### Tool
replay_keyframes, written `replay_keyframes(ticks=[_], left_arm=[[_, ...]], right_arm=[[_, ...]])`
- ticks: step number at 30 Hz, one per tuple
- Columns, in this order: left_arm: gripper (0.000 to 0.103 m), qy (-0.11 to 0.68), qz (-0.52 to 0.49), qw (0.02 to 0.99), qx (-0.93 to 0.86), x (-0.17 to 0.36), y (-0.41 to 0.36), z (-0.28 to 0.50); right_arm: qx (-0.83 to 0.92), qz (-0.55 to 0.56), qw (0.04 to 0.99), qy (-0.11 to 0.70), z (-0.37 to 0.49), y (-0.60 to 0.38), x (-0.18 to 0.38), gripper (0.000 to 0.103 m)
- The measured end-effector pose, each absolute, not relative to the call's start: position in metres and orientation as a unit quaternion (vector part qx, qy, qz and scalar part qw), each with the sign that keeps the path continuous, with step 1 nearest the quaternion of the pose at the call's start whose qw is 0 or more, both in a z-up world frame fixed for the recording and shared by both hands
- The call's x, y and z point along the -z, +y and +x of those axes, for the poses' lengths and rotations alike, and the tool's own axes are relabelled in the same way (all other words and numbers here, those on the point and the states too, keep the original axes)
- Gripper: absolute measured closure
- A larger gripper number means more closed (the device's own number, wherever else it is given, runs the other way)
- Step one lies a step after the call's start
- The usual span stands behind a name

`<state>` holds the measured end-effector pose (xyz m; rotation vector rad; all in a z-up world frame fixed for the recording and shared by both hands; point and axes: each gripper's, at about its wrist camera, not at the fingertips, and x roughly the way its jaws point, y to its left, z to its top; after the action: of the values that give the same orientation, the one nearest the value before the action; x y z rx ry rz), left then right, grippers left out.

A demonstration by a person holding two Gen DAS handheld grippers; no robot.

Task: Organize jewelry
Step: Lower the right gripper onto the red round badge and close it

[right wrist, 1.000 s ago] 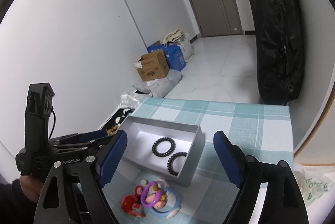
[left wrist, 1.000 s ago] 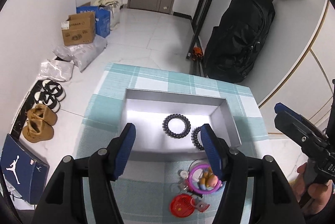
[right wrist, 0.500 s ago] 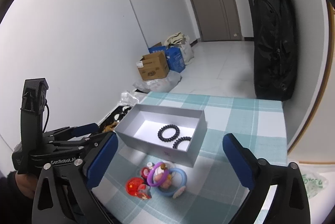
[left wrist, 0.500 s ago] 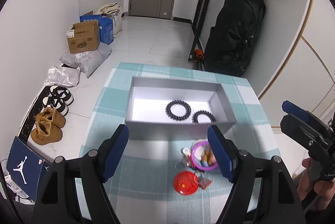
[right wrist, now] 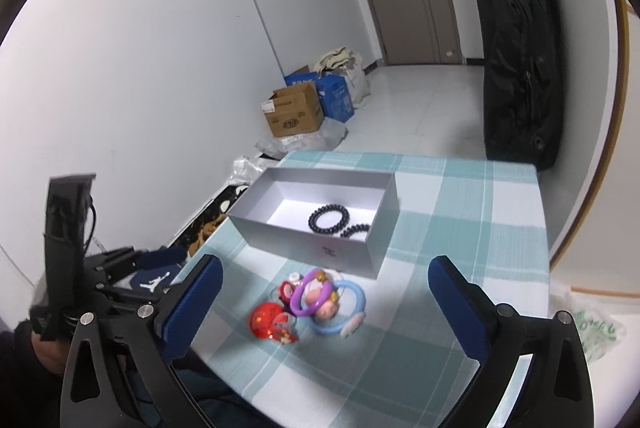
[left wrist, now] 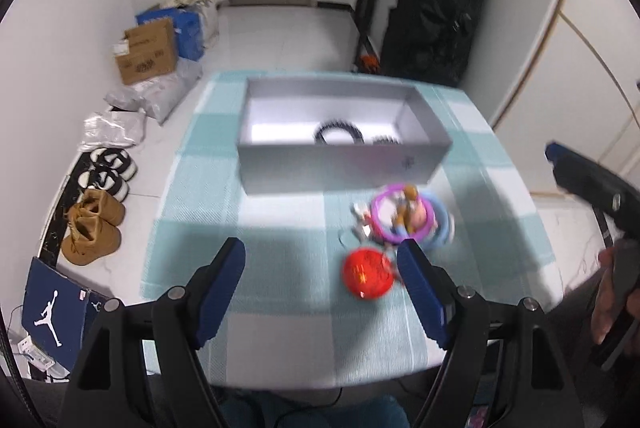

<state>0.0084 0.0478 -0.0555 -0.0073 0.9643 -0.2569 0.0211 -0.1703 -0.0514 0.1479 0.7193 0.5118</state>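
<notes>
A gray box [right wrist: 320, 224] sits on a table with a blue and white checked cloth [right wrist: 460, 228]. Two black bead bracelets [right wrist: 329, 219] lie inside the box, but its near wall hides part of the second one [right wrist: 354, 230]. In the left wrist view the box [left wrist: 340, 163] and the beads [left wrist: 339, 132] look smeared and blurry.

Just in front of the box is a little pile of jewelry: a purple ring [right wrist: 310, 292], a blue ring [right wrist: 344, 308], a red round piece [right wrist: 267, 319] and a small pink figure (too blurry to tell what it is). The pieces overlap, so their edges are hard to pick out.

The left gripper [left wrist: 322, 282] hangs above the cloth in front of the box, wide apart and holding nothing. The right gripper [right wrist: 326, 302] is spread wide too, with nothing in it, over the pile. Both handles run off the bottom edge.
</notes>
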Motion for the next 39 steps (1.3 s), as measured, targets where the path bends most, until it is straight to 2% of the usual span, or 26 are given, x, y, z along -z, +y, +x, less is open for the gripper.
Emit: replay_keyframes(ticks=[12,22,24,27,29,30,39], left_arm=[[0.028,0.517,0.103,0.839,0.133,0.090,0.017,0.006],[0.029,0.523,0.100,0.833,0.152,0.093,0.011,0.010],[0.031,0.511,0.118,0.837,0.158,0.093,0.007,0.009],[0.045,0.506,0.124,0.835,0.174,0.091,0.005,0.008],[0.059,0.512,0.115,0.830,0.188,0.089,0.004,0.007],[0.062,0.514,0.113,0.828,0.192,0.089,0.004,0.007],[0.064,0.530,0.104,0.816,0.205,0.088,0.000,0.014]], right_arm=[[-0.240,0.076,0.899,0.358,0.018,-0.175,0.053,0.000],[-0.227,0.084,0.896,0.371,0.021,-0.181,0.056,0.000],[-0.226,0.089,0.896,0.371,0.021,-0.184,0.056,0.000],[-0.225,0.096,0.896,0.372,0.021,-0.189,0.056,0.000],[-0.224,0.101,0.895,0.373,0.021,-0.191,0.057,0.000],[-0.224,0.102,0.895,0.373,0.021,-0.192,0.057,0.000],[-0.224,0.103,0.894,0.374,0.021,-0.192,0.056,0.000]])
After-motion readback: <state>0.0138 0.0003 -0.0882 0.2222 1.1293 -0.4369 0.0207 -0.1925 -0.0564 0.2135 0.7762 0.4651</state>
